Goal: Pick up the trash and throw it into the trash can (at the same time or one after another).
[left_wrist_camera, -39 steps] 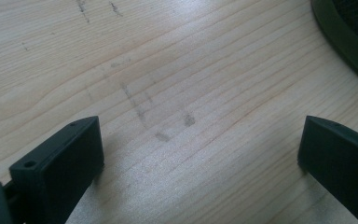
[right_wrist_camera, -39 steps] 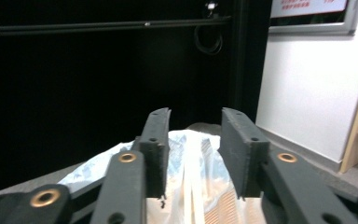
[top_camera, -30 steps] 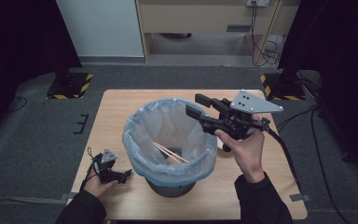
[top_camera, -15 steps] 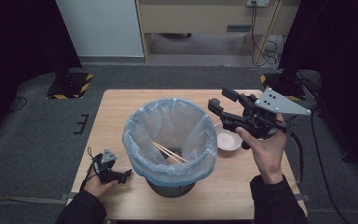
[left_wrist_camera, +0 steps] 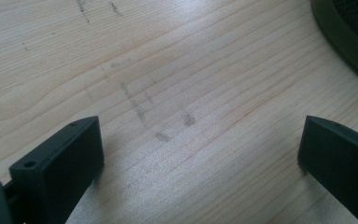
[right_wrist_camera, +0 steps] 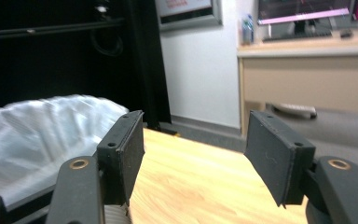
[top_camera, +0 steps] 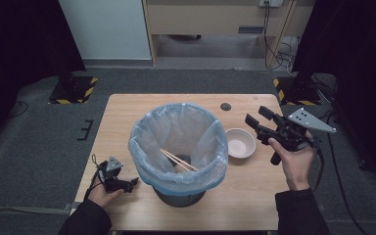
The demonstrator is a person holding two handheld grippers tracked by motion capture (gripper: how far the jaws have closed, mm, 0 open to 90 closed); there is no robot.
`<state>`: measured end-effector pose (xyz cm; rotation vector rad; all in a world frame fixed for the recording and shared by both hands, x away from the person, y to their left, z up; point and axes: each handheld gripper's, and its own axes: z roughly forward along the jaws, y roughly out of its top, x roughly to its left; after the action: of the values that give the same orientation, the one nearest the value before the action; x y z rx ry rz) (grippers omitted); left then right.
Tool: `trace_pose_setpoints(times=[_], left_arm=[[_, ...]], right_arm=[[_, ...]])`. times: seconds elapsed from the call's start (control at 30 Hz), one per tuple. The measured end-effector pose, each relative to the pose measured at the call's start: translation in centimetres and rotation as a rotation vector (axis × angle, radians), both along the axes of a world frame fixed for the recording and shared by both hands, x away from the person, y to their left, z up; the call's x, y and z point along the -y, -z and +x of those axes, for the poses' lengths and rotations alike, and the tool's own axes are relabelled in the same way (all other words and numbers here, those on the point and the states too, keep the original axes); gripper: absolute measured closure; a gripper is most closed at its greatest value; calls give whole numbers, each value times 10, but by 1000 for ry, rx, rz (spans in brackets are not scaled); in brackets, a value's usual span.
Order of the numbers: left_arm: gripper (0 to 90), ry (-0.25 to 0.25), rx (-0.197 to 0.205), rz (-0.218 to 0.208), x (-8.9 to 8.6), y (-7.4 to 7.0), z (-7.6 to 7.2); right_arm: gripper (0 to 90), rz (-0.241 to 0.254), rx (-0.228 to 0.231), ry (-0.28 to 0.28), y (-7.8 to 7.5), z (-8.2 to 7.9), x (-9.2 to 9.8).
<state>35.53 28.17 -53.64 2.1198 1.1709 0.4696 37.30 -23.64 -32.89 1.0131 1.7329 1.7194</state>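
Two chopsticks (top_camera: 178,160) lay inside the lined bin (top_camera: 178,147) at the middle of the counter (top_camera: 127,112), leaning against its inner wall. A moment before, the right gripper (top_camera: 257,120) had hung over the bin's rim; now it had swung out to the right and dropped lower, hovering just past the small white bowl (top_camera: 240,143) that sat beside the bin. Its jaws had just been opening and stood wide apart with nothing between them, which suggests the bowl was the next thing to clear. Meanwhile the left gripper (top_camera: 127,183) rested on the counter near the bin's base, jaws spread and empty.
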Motion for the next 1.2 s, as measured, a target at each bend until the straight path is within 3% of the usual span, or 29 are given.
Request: trace_pose_setpoints(times=[0.23,0.47,0.63,0.8,0.9,1.2], left_arm=[[0,0,0,0,0,0,0],[0,0,0,-1,0,0,0],[0,0,0,0,0,0,0],[0,0,0,0,0,0,0],[0,0,0,-1,0,0,0],[0,0,0,0,0,0,0]], right_arm=[[364,-58,-97,78,43,25,10],[368,-128,-165,147,77,43,19],[390,-147,-248,190,105,52,33],[421,-138,-302,237,132,58,44],[428,-160,-341,269,144,63,46],[424,-221,-435,259,172,74,38]])
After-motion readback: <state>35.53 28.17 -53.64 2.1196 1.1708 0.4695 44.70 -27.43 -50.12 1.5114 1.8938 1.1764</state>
